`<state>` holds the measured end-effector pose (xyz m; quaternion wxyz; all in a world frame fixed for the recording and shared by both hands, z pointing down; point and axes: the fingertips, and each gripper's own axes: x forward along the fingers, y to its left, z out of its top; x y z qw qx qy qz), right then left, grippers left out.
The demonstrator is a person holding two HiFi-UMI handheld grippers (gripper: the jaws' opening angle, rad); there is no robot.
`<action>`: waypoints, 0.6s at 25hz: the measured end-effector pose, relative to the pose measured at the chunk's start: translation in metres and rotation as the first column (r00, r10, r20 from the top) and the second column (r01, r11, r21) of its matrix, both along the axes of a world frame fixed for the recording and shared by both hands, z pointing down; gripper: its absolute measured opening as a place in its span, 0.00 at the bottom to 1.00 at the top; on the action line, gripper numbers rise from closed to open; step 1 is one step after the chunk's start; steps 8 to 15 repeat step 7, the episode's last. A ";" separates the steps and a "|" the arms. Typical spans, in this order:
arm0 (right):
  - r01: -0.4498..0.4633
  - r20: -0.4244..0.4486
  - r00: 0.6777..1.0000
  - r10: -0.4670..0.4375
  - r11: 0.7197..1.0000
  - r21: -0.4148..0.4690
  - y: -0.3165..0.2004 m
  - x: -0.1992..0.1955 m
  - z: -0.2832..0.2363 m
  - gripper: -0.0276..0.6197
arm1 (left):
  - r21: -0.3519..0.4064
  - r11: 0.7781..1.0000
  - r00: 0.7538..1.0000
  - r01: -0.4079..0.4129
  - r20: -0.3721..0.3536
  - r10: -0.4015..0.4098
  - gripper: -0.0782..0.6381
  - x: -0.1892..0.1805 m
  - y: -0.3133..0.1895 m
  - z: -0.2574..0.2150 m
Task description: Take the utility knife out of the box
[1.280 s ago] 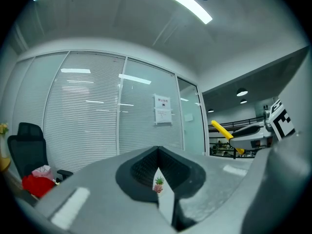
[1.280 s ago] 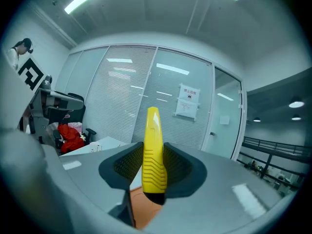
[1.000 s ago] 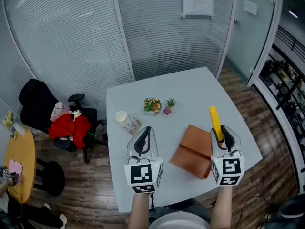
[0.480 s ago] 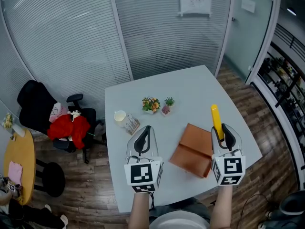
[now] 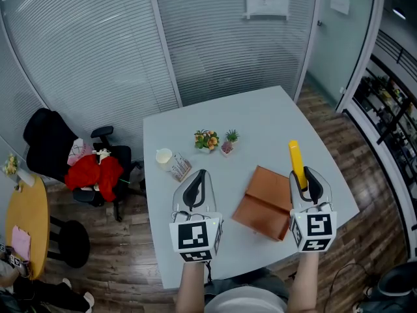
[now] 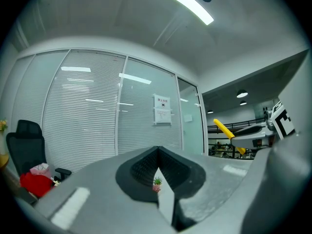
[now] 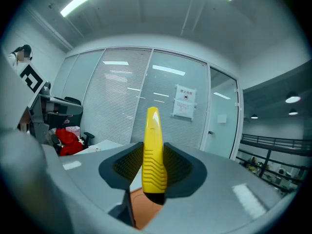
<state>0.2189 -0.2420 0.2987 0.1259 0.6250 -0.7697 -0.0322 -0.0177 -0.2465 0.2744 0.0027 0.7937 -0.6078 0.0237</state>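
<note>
My right gripper (image 5: pixel 309 185) is shut on the yellow utility knife (image 5: pixel 296 163), which sticks out forward past the jaws. In the right gripper view the knife (image 7: pixel 153 152) stands upright between the two dark pads, above the brown box. The brown box (image 5: pixel 266 203) lies open and flat on the grey table (image 5: pixel 254 122), just left of the right gripper. My left gripper (image 5: pixel 195 194) hovers over the table's near left part, jaws closed together with nothing between them. In the left gripper view the knife (image 6: pixel 228 134) shows at the far right.
Two small potted plants (image 5: pixel 215 141) stand mid-table. A white cup (image 5: pixel 165 158) and a small patterned packet (image 5: pixel 181 169) sit near the left edge. Left of the table are an office chair with red clothing (image 5: pixel 91 171) and a round yellow table (image 5: pixel 26 223). Glass walls stand behind.
Almost nothing has moved. Both grippers hold their places, and the knife stays gripped in the right one; only the view has shifted slightly.
</note>
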 end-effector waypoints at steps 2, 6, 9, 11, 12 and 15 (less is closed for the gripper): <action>0.000 -0.002 1.000 0.000 1.000 0.000 0.000 0.000 0.000 0.29 | 0.001 1.000 1.000 0.001 0.003 -0.001 0.11 0.000 0.000 0.000; 0.000 -0.006 1.000 0.000 1.000 -0.001 0.000 0.001 0.002 0.29 | 0.004 1.000 1.000 -0.003 0.005 0.003 0.11 0.000 -0.001 0.000; 0.000 -0.007 1.000 0.000 1.000 -0.002 0.000 0.000 0.002 0.29 | 0.007 1.000 1.000 -0.003 0.007 0.003 0.11 0.000 -0.001 0.000; 0.000 -0.007 1.000 0.000 1.000 -0.002 0.000 0.000 0.002 0.29 | 0.007 1.000 1.000 -0.003 0.007 0.003 0.11 0.000 -0.001 0.000; 0.000 -0.007 1.000 0.000 1.000 -0.002 0.000 0.000 0.002 0.29 | 0.007 1.000 1.000 -0.003 0.007 0.003 0.11 0.000 -0.001 0.000; 0.000 -0.007 1.000 0.000 1.000 -0.002 0.000 0.000 0.002 0.29 | 0.007 1.000 1.000 -0.003 0.007 0.003 0.11 0.000 -0.001 0.000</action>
